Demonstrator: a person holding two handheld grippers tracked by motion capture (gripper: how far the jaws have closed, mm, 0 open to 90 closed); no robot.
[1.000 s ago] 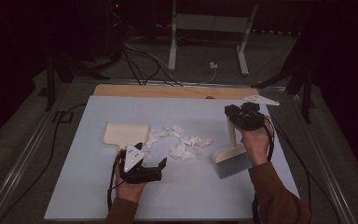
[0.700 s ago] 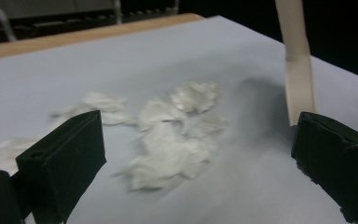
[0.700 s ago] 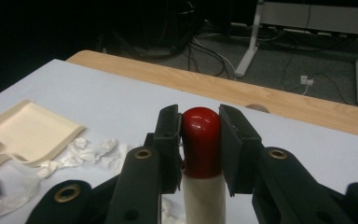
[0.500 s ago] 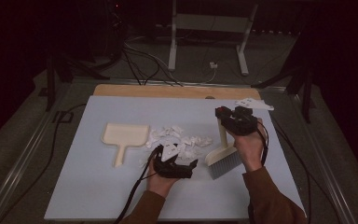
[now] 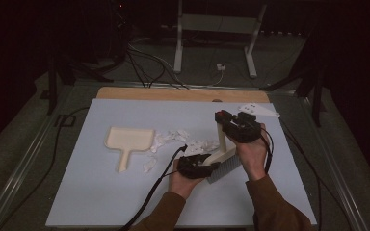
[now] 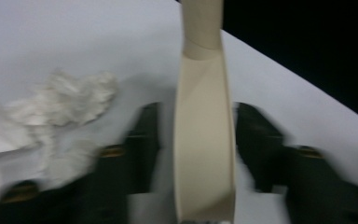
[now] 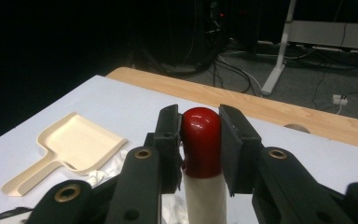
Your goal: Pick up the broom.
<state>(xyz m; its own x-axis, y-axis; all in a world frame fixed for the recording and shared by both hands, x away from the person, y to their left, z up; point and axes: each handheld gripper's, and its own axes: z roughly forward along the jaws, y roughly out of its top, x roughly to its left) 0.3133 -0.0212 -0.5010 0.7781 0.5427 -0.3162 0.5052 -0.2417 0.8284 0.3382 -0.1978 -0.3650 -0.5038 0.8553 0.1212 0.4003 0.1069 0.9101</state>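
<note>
The brush (image 5: 223, 155) is smooth cream plastic with a rounded glossy red cap (image 7: 200, 140) on its handle and a grey block of bristles (image 5: 224, 168) resting on the pale matte table (image 5: 91, 192), just right of the paper scraps (image 5: 183, 142). The right gripper (image 5: 224, 120) is clamped on that red cap, holding the handle upright. The left gripper (image 5: 207, 166) has its 2 black jaws on either side of the brush's flat cream head (image 6: 205, 149); they have just been closing, and the blurred left gripper view does not settle whether the pads press on it. The scraps are white, crumpled and torn. Left of them lies a cream dustpan (image 5: 127, 144), a shallow scoop with a short flat handle. No writing can be read anywhere. Since 1 second ago the left hand has moved from beside the dustpan over to the brush, and the brush has shifted slightly left.
</note>
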